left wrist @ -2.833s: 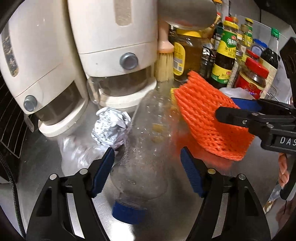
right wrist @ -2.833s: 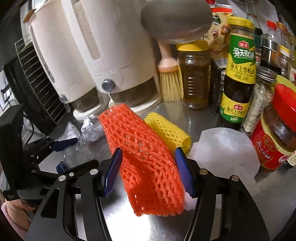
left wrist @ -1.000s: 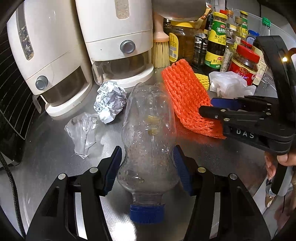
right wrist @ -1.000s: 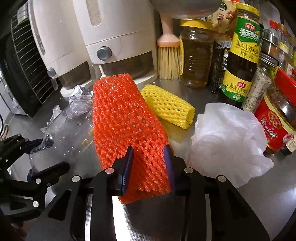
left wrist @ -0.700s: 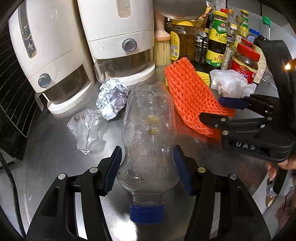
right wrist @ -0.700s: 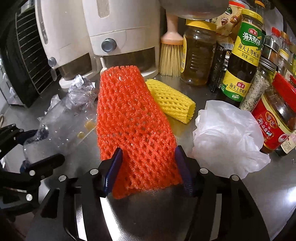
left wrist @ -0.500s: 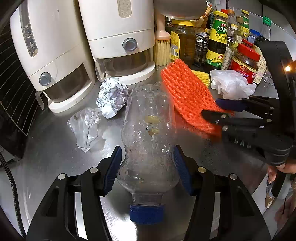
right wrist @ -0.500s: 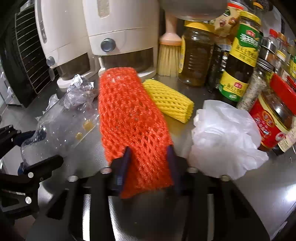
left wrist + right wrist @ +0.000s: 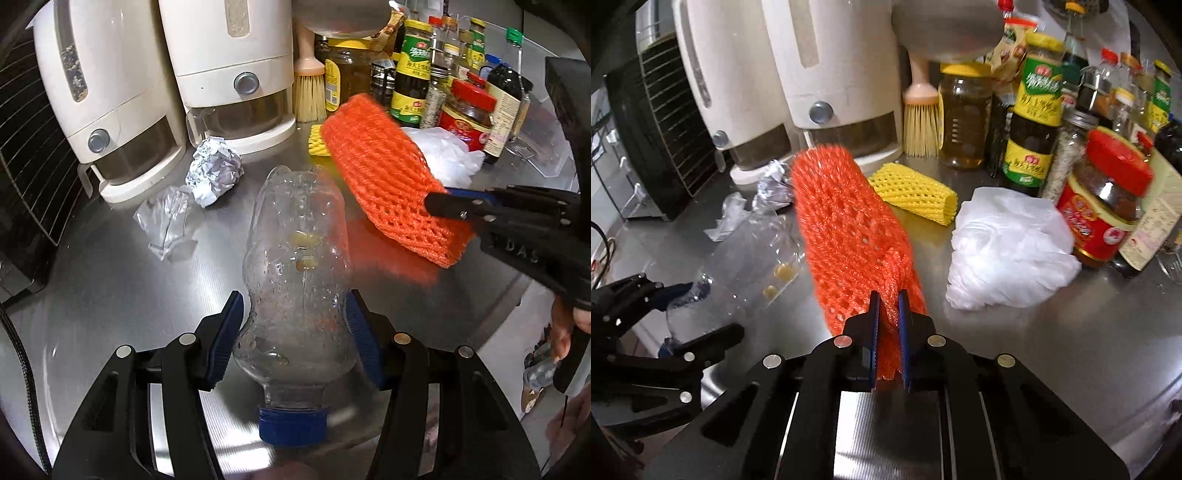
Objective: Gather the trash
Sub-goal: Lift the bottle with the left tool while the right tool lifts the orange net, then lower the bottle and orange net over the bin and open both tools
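Both pieces of trash are gripped, so the pick-up step looks finished; the next move calls for carrying them off the surface point(image 9: 110, 280) to a bin, which neither view shows. The left claw point(image 9: 293, 332) is clamped about the waist of the clear plastic bottle point(image 9: 299, 266), whose blue cap points back toward the camera. The right claw point(image 9: 886, 306) has just been closing and now pinches the near end of the orange foam net point(image 9: 846, 221), the rest reaching ahead of it. Only the left view shows a hand point(image 9: 572, 332) on the right tool; the right view shows the whole yellow foam net point(image 9: 916, 192) ahead and the white plastic bag point(image 9: 1008, 254) to its right, both left to collect.
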`<action>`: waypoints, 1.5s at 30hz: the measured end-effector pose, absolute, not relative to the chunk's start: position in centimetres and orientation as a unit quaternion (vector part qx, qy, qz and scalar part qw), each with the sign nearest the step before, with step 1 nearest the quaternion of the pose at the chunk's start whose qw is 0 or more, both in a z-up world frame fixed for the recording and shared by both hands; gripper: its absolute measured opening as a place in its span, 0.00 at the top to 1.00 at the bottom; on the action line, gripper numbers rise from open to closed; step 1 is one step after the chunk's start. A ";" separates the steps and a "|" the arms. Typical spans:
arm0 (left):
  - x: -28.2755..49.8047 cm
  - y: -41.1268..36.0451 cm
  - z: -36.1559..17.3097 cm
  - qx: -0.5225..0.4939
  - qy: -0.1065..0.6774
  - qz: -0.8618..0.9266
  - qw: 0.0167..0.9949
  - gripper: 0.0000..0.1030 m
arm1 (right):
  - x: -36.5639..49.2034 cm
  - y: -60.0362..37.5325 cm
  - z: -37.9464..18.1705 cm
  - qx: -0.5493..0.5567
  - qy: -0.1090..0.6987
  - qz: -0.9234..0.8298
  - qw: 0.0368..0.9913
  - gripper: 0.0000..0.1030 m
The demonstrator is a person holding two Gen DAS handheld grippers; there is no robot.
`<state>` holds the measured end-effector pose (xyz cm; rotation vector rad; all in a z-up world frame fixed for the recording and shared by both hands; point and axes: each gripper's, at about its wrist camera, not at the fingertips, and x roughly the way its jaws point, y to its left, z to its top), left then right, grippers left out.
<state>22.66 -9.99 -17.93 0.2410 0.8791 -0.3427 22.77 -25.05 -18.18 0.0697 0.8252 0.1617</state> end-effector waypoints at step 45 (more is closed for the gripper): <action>0.3 -6.5 -23.1 0.040 0.435 -0.191 0.879 0.47 | 1.2 -27.5 -24.5 0.104 0.426 0.081 0.895 0.89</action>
